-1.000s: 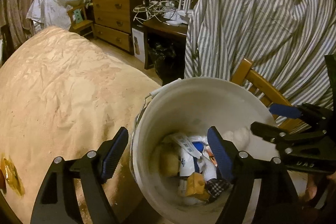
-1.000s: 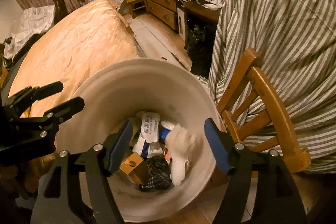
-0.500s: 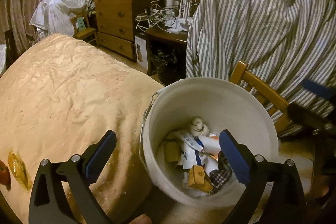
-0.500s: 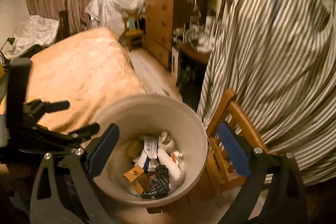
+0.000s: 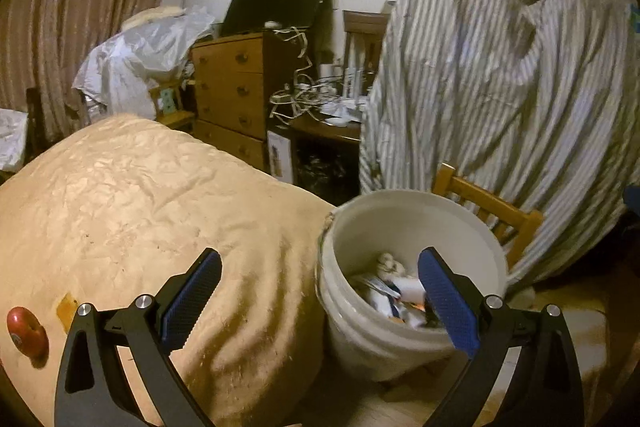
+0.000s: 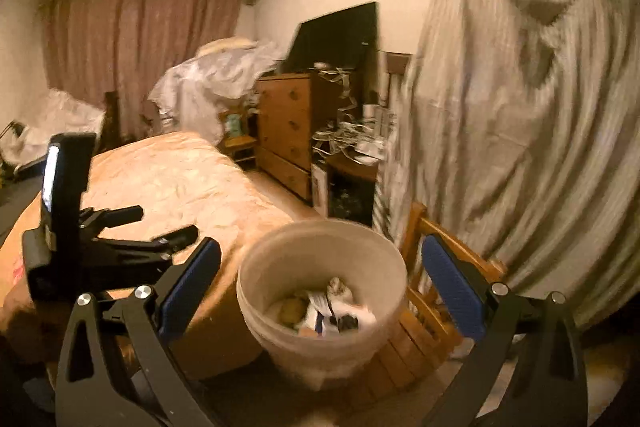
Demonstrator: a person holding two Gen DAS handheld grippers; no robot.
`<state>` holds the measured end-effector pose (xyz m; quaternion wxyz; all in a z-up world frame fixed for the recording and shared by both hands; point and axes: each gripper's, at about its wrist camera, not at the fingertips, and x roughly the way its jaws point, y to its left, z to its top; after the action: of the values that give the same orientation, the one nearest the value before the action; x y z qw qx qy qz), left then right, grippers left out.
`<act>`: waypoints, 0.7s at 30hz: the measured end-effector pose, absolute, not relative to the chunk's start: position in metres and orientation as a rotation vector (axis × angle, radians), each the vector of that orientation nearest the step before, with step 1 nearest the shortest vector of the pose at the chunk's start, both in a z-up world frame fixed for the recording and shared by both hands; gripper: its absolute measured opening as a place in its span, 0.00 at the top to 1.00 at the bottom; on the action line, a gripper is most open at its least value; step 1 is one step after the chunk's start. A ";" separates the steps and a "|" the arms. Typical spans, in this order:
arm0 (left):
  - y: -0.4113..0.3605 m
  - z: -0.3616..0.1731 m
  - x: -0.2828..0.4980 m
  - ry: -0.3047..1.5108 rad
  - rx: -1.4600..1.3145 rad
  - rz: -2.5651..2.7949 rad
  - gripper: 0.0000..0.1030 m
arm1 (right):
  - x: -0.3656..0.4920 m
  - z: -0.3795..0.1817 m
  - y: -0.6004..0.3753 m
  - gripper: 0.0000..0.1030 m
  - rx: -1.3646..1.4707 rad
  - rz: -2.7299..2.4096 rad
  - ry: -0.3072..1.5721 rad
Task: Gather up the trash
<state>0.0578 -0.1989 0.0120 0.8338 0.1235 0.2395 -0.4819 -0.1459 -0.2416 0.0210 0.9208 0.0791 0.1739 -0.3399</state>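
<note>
My left wrist view looks down past the bed (image 5: 132, 211) toward the bucket (image 5: 404, 223), near; my right view sits higher, sharing bucket (image 6: 320, 247), bed (image 6: 176, 179), dresser (image 6: 286, 123).

White bucket (image 5: 408, 223), tan bedspread (image 5: 132, 203), grey-and-white striped sheet (image 5: 500, 95), blue-padded black hand-held gripper (image 5: 320, 303).

My left gripper (image 5: 320, 301) hangs with its jaws spread wide and nothing between the blue pads (image 5: 191, 299), up and back from the white bucket (image 5: 404, 339), over its near-left rim. My right gripper (image 6: 320, 287) is just as wide apart and empty, above the bucket's near side, with the left one off to its left.
</note>
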 end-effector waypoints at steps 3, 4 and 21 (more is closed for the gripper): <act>-0.180 0.016 0.046 0.528 0.269 -1.071 0.05 | -0.158 0.015 -0.229 0.06 0.222 -0.711 0.396; -0.175 0.017 0.040 0.533 0.277 -1.076 0.05 | -0.160 0.012 -0.224 0.06 0.223 -0.704 0.417; -0.109 0.059 -0.087 0.430 0.244 -1.072 0.05 | -0.228 0.025 -0.201 0.06 0.190 -0.705 0.436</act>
<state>-0.0870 -0.1087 0.0591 0.8308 0.1150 0.2028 -0.5054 -0.2283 -0.2007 0.0249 0.9109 0.0922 0.2116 -0.3419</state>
